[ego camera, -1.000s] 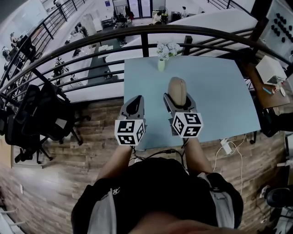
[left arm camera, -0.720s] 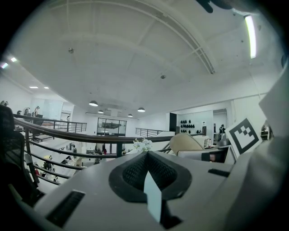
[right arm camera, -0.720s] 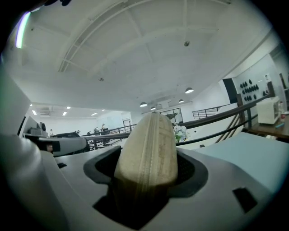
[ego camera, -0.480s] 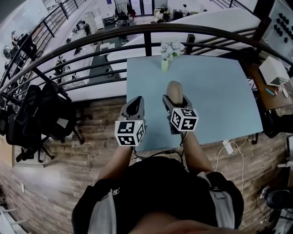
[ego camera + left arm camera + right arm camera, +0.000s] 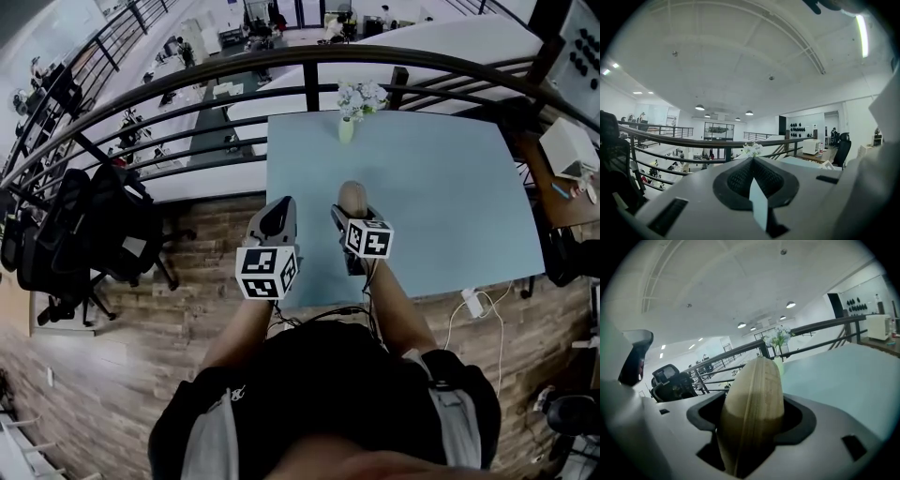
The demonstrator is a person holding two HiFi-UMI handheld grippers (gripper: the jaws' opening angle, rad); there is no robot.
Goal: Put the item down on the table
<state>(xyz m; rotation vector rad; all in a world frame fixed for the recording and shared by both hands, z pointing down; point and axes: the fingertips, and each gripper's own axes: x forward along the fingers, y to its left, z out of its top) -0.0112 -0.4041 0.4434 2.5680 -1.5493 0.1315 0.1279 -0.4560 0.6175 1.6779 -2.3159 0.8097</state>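
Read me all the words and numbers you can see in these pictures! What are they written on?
There are no words or numbers that can be read.
Marker squares on the left gripper and right gripper: black-and-white patterns, not letters or numbers.
Tan item in the right gripper: no print shows.
Anything far off in the room: too small to read.

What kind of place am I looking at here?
Probably an office mezzanine: a curved railing overlooks desks on a lower floor, with black office chairs near a blue table.
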